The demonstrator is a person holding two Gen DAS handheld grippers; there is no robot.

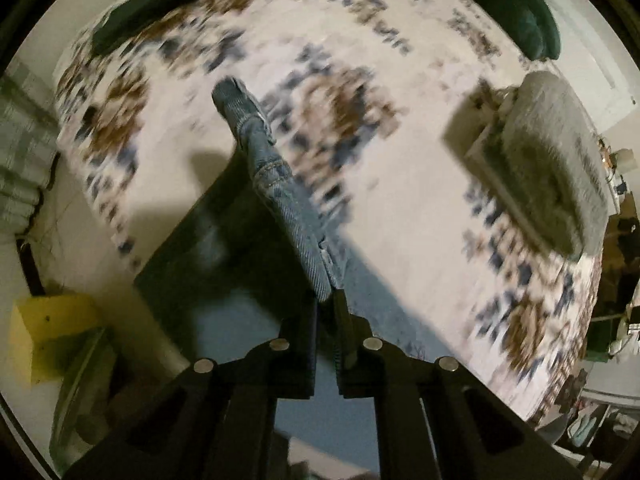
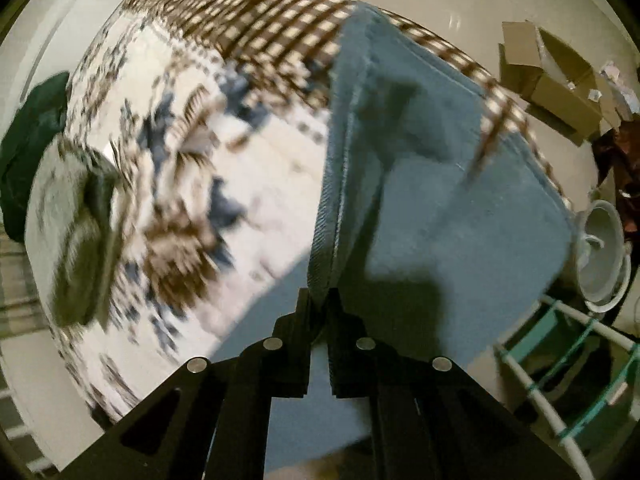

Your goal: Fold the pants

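Note:
A pair of blue denim pants (image 1: 276, 176) hangs lifted over a bed with a patterned cover. My left gripper (image 1: 327, 300) is shut on an edge of the pants; a stitched seam runs up and away from the fingertips. My right gripper (image 2: 320, 300) is shut on another edge of the same pants (image 2: 432, 168), whose broad blue panel spreads to the right of the fingers and drapes over the bed's edge. Both views are blurred by motion.
The bed cover (image 1: 360, 60) is white with brown and blue motifs. A grey folded garment (image 1: 548, 160) and a dark green one (image 1: 144, 12) lie on it. Cardboard boxes (image 2: 552, 76), a white bowl (image 2: 600, 256) and a white rack (image 2: 560, 380) stand on the floor at right.

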